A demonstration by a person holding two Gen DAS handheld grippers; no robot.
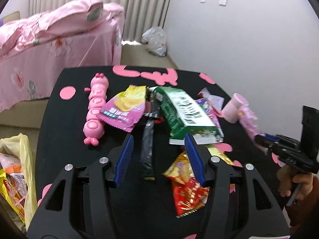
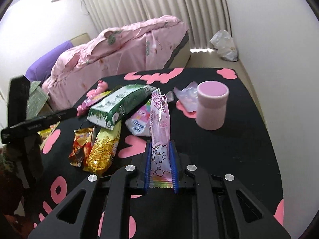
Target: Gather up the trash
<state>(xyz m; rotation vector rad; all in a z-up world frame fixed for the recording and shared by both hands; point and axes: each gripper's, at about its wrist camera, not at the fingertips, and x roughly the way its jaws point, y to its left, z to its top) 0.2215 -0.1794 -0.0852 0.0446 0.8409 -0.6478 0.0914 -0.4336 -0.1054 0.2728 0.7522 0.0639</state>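
Note:
My right gripper [image 2: 160, 143] is shut on a long pink snack wrapper [image 2: 159, 115], which stands up between its blue pads above the black table [image 2: 239, 149]. In the left wrist view this wrapper [image 1: 249, 119] shows at the right edge. My left gripper [image 1: 159, 139] hovers open over the pile, with a black wrapper [image 1: 147, 149] lying on the table under the gap. A green carton [image 1: 187, 111] sits just beyond its right finger. A red-gold wrapper [image 1: 185, 185] lies below that finger, and a pink-yellow snack bag [image 1: 123, 107] lies ahead on the left.
A pink caterpillar toy [image 1: 94, 109] lies left of the pile. A pink cup [image 2: 211, 107] stands at the right beside a clear plastic piece [image 2: 187, 97]. A yellow bag [image 1: 18, 175] holding wrappers hangs off the table's left edge. A pink-covered bed [image 1: 49, 45] stands behind.

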